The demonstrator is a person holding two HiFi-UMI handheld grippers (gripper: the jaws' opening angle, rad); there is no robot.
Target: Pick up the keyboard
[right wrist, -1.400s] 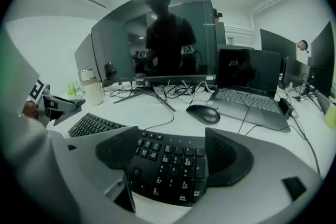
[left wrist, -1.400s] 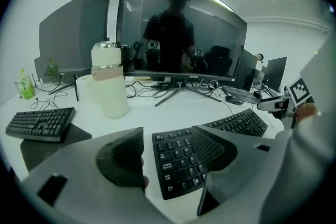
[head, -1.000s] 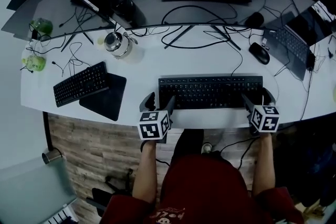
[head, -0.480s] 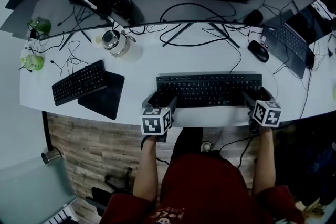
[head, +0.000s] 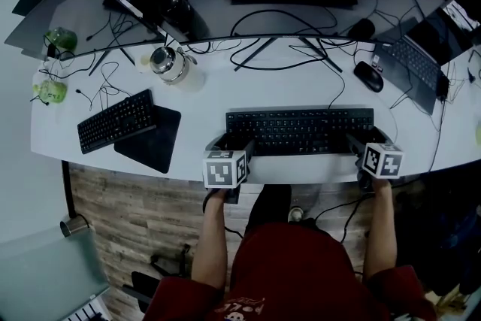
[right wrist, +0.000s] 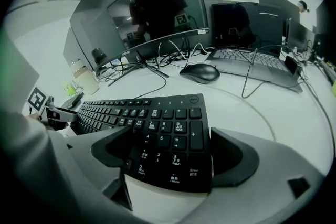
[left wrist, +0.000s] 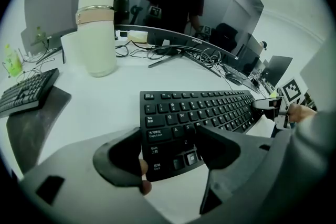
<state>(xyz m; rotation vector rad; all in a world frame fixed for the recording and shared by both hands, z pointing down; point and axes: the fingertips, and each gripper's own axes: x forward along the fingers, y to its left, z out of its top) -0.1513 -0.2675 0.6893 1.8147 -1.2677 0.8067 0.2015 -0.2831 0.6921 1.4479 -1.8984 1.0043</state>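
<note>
The black full-size keyboard point(head: 301, 130) lies along the white desk's point(head: 203, 98) front edge. My left gripper point(head: 229, 144) is at its left front corner. In the left gripper view the keyboard point(left wrist: 210, 107) passes between the parted jaws of that gripper point(left wrist: 169, 136), one jaw at the left edge and one over the keys. My right gripper point(head: 368, 139) is at the right end. In the right gripper view its jaws point(right wrist: 172, 139) stand wide around the number pad of the keyboard point(right wrist: 157, 118). I cannot tell whether the keyboard is off the desk.
A second keyboard point(head: 116, 120) rests partly on a black mat point(head: 154, 140) at the left. A flask point(head: 167, 62) stands behind it. A mouse point(head: 368, 76) and a laptop point(head: 413, 60) sit at the right. Cables point(head: 278, 41) run under the curved monitor.
Both grippers have moved a little forward, further over the keyboard's two ends. The keyboard has stayed about where it was.
</note>
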